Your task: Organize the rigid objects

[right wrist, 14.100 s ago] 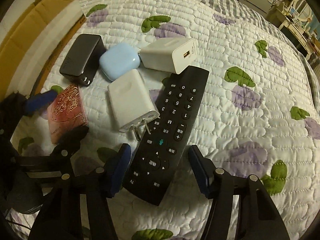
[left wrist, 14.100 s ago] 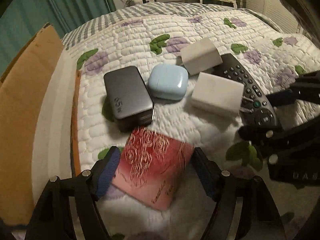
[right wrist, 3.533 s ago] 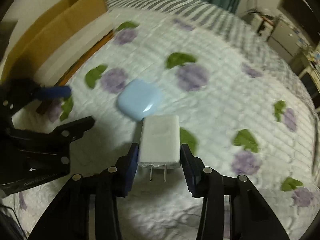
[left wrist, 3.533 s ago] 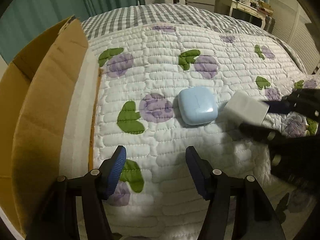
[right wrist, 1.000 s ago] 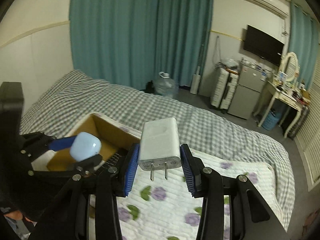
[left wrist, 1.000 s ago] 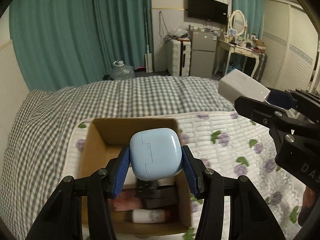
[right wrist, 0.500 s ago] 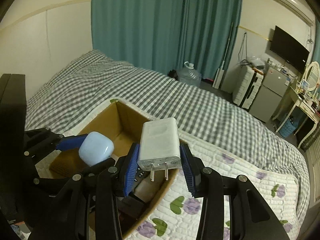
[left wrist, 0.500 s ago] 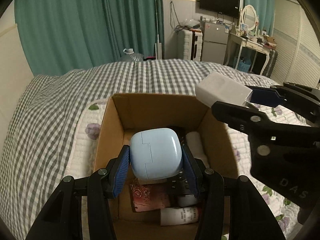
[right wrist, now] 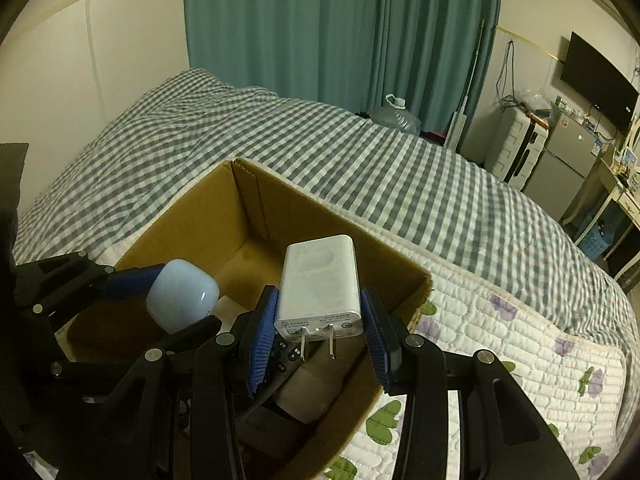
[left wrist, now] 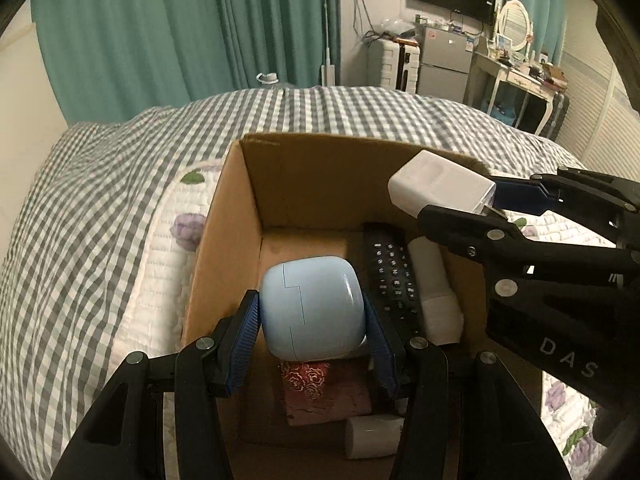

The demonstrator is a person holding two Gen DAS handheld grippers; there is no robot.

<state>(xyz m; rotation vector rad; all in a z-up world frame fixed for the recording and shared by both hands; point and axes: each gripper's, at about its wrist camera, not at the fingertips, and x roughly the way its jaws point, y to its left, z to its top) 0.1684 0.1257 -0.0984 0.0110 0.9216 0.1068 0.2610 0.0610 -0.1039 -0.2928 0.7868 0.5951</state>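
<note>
My left gripper (left wrist: 312, 320) is shut on a light blue earbud case (left wrist: 314, 314) and holds it over the open cardboard box (left wrist: 304, 176). My right gripper (right wrist: 318, 330) is shut on a white plug charger (right wrist: 320, 284), prongs toward me, above the box's right side (right wrist: 400, 264). The charger also shows in the left wrist view (left wrist: 440, 188), and the blue case in the right wrist view (right wrist: 182, 300). In the box lie a black remote (left wrist: 390, 272), a white charger (left wrist: 436, 292) and a red rose-patterned case (left wrist: 320, 390).
The box stands on a bed with a white flowered quilt (right wrist: 520, 340) over a grey checked cover (left wrist: 100, 200). Teal curtains (right wrist: 340, 40), a water jug (right wrist: 394, 114), a small fridge (left wrist: 444, 60) and a dressing table (left wrist: 524, 80) stand beyond the bed.
Both grippers have come closer to the box and lower over it, each holding its object. The box now fills more of both views.
</note>
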